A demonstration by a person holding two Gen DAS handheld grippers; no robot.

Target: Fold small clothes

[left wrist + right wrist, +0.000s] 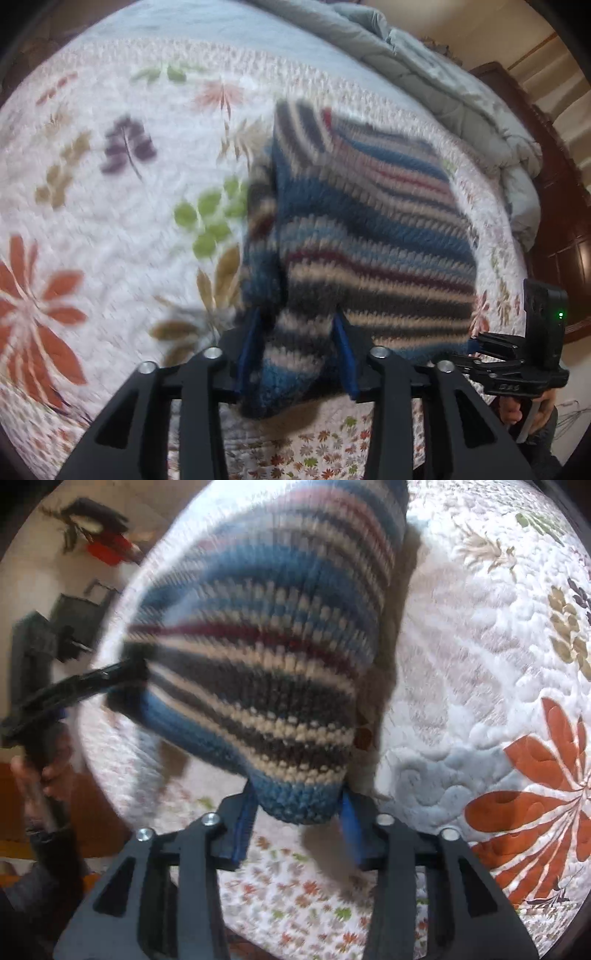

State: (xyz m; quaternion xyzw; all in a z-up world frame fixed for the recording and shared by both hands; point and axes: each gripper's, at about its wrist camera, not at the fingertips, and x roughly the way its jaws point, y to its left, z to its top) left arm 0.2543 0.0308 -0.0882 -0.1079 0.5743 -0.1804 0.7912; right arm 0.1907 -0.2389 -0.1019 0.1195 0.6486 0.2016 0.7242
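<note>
Currently, the striped knitted garment [354, 236] hangs above the floral quilt [110, 206] on the bed, held at two corners. The left gripper [297, 354] pinches one bunched corner between its blue pads. The right gripper [295, 823] pinches the other corner. Both frames are motion-blurred.
</note>
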